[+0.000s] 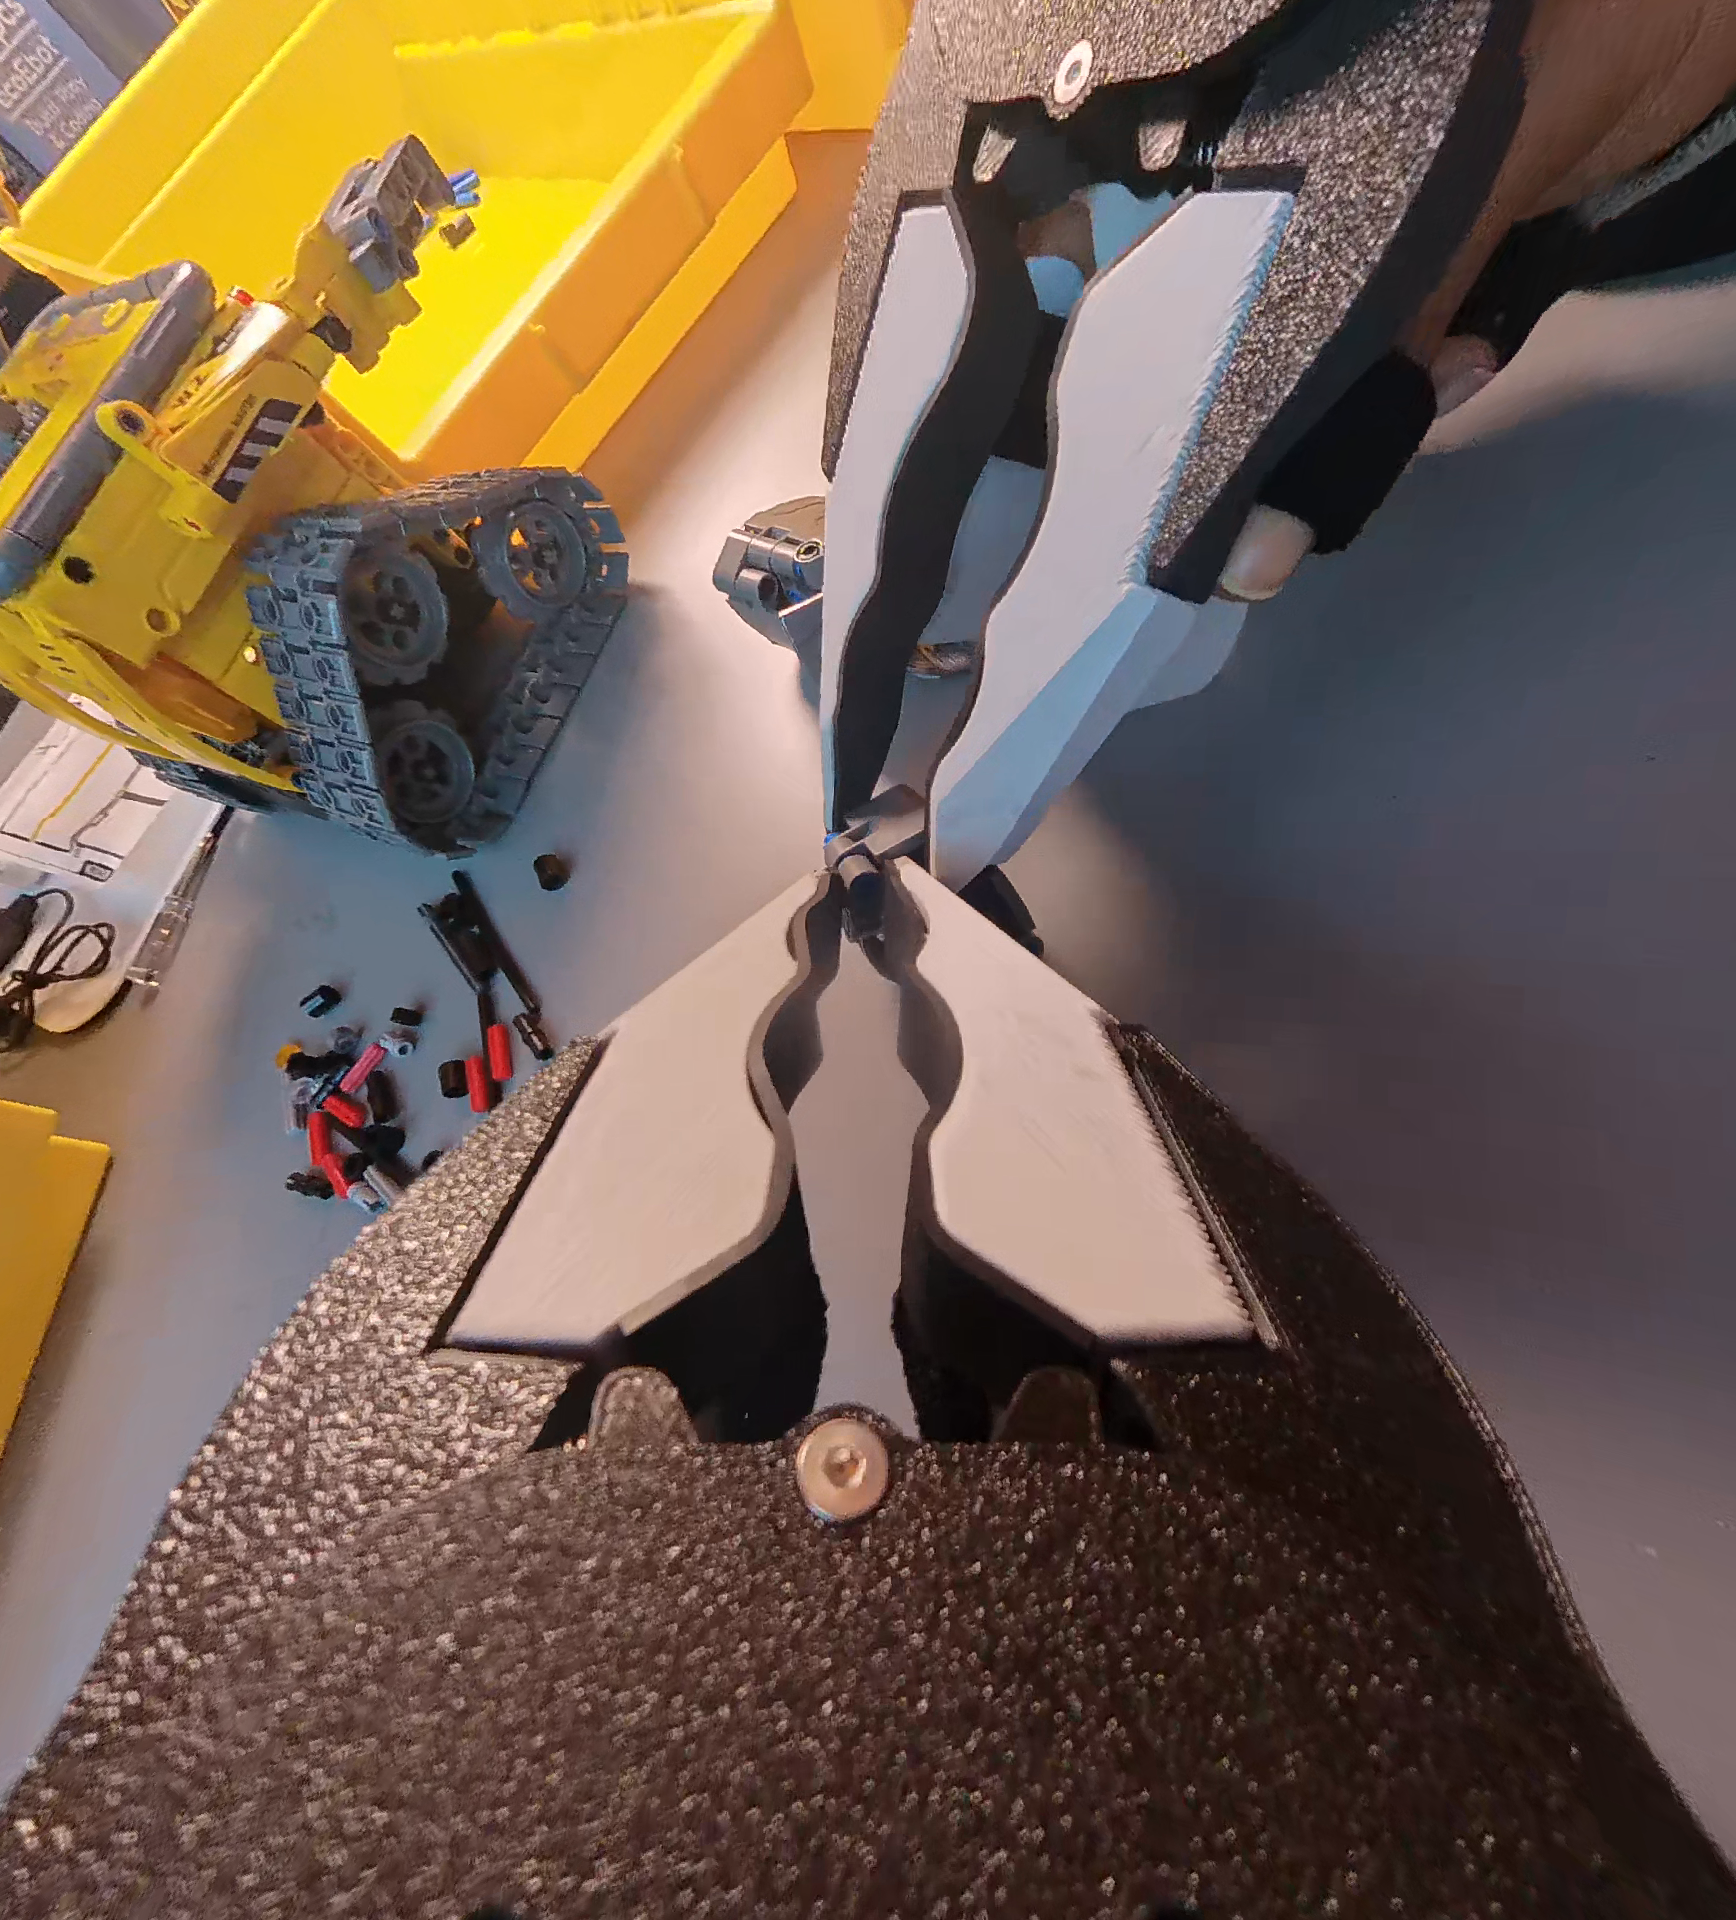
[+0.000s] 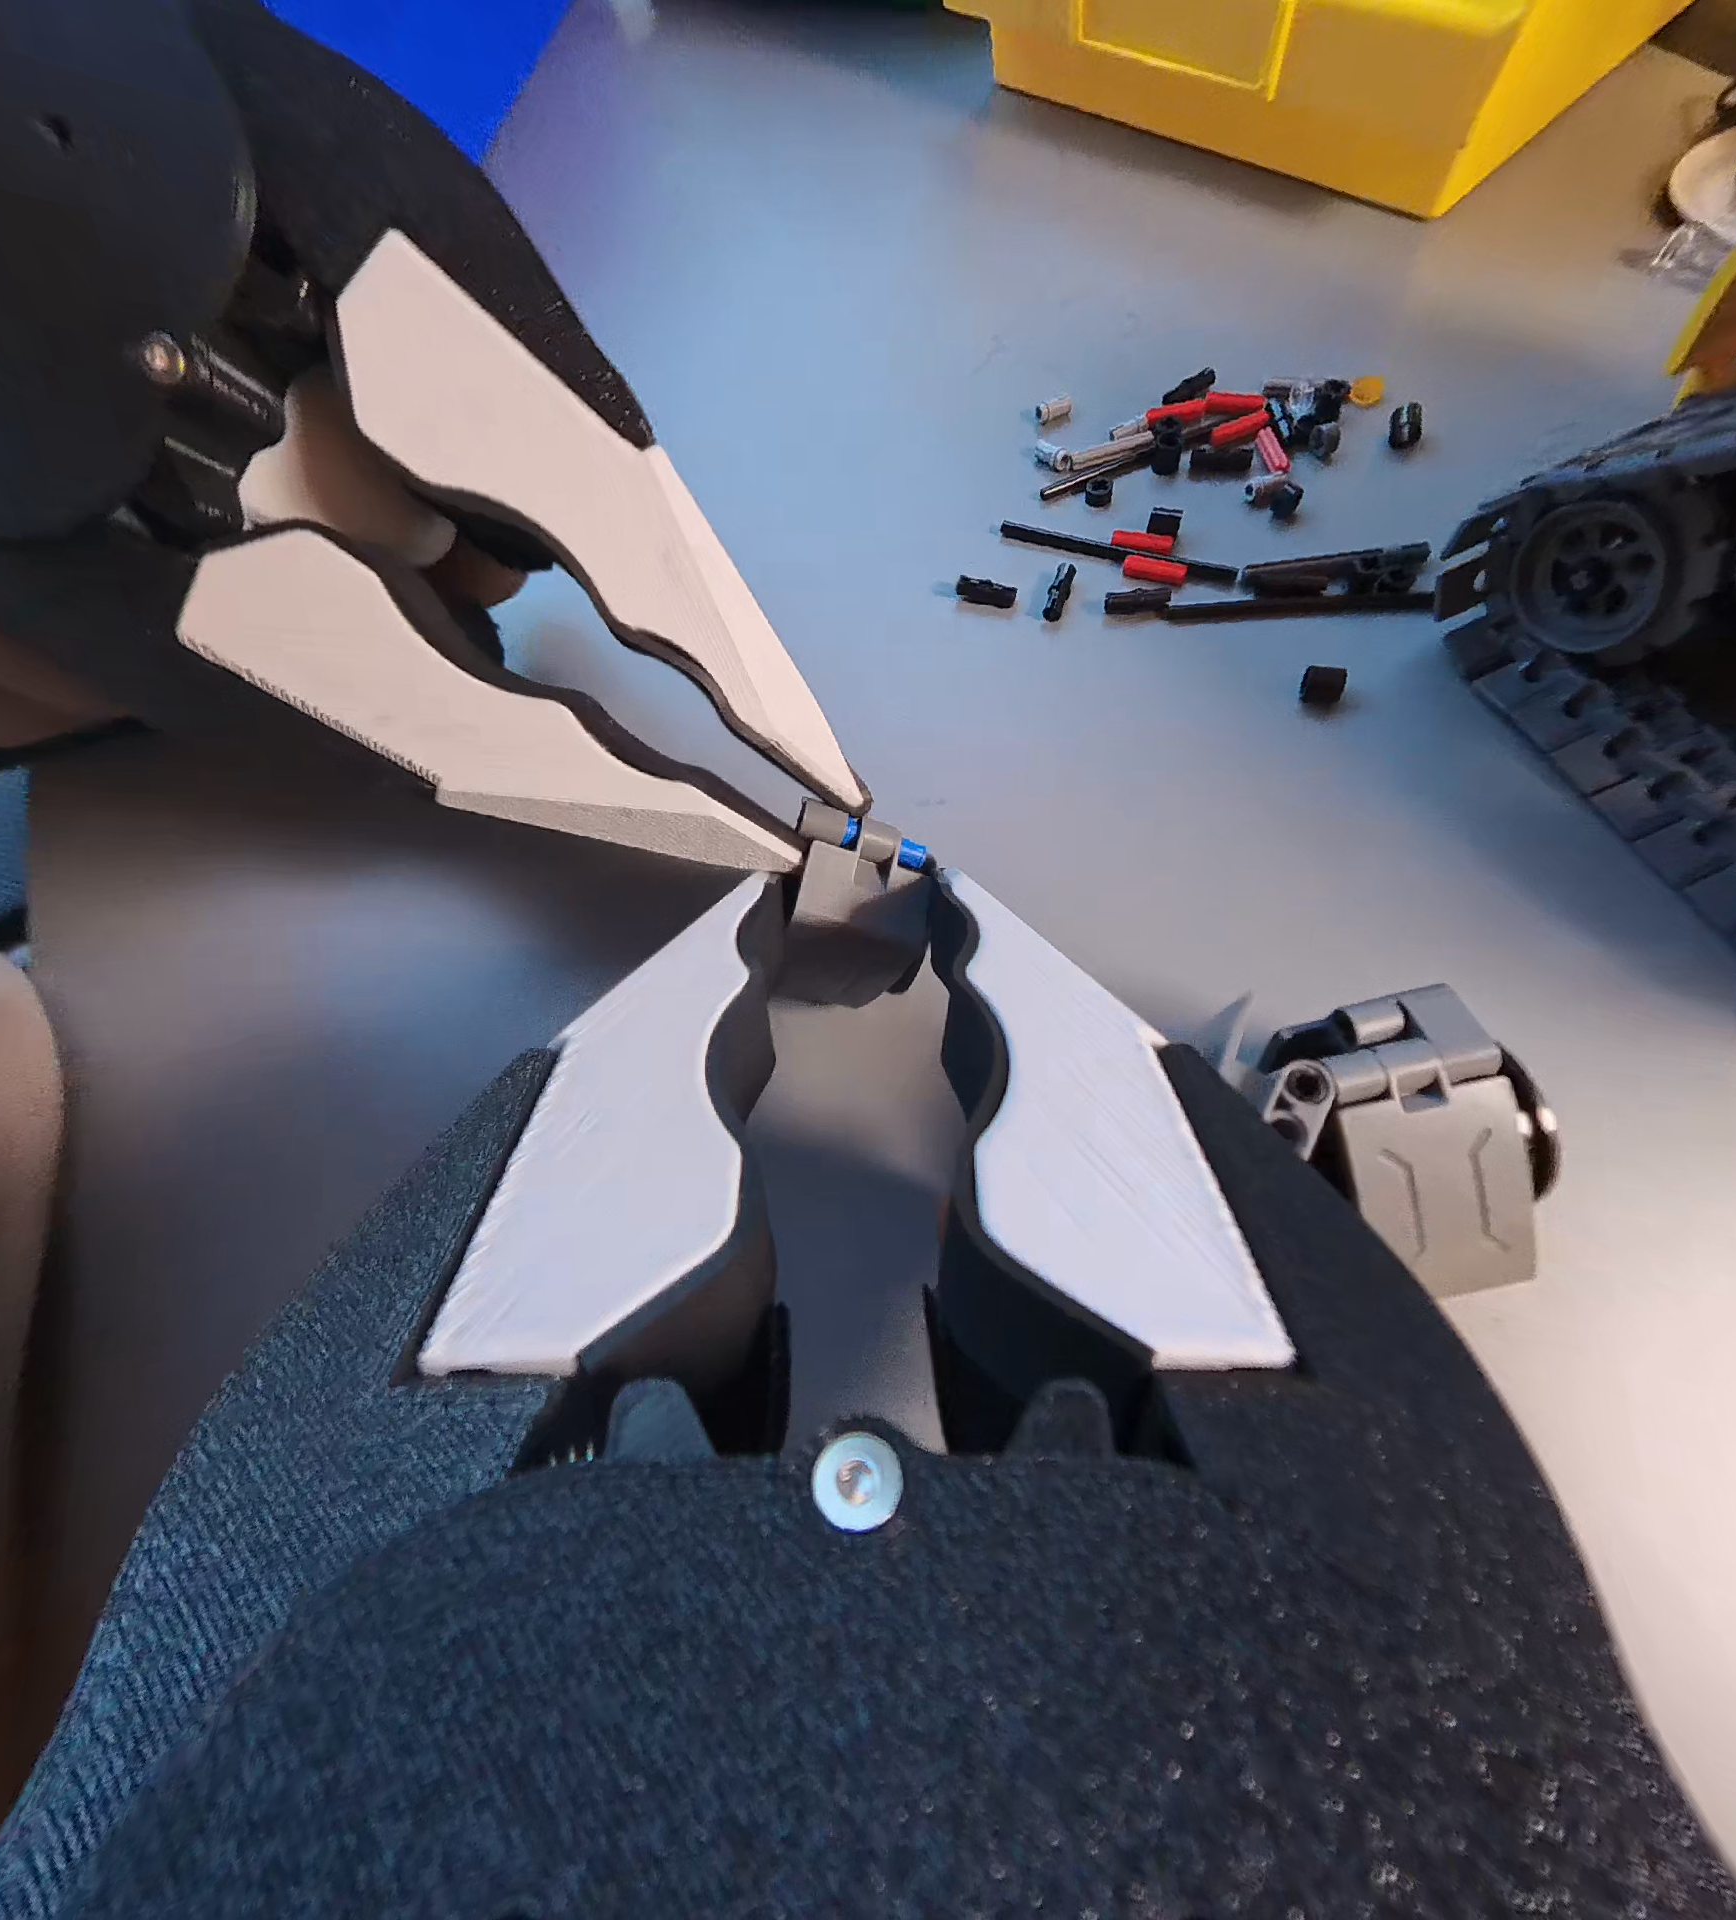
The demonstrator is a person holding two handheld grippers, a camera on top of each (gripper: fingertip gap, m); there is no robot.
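Observation:
Both grippers meet tip to tip above the grey table (image 2: 947, 312). My right gripper (image 2: 853, 883) is shut on a grey block piece (image 2: 838, 914) with a blue pin (image 2: 912, 854) sticking out of its top. My left gripper (image 2: 831, 831) comes in from the upper left and is shut on a small grey connector (image 2: 824, 824) on that same pin line. In the left wrist view my left gripper (image 1: 869, 899) pinches the small dark-grey part (image 1: 859, 899), and the right gripper (image 1: 879, 821) reaches down from above, held by a gloved hand (image 1: 1363, 457).
A yellow tracked vehicle model (image 1: 220, 540) lies tilted at the left, its track (image 2: 1622, 644) at the right. Loose red and black pins and axles (image 1: 365, 1101) (image 2: 1217, 447) lie beside it. A grey sub-assembly (image 2: 1415, 1143) sits close by. Yellow bins (image 1: 490, 208) (image 2: 1311, 83) stand behind.

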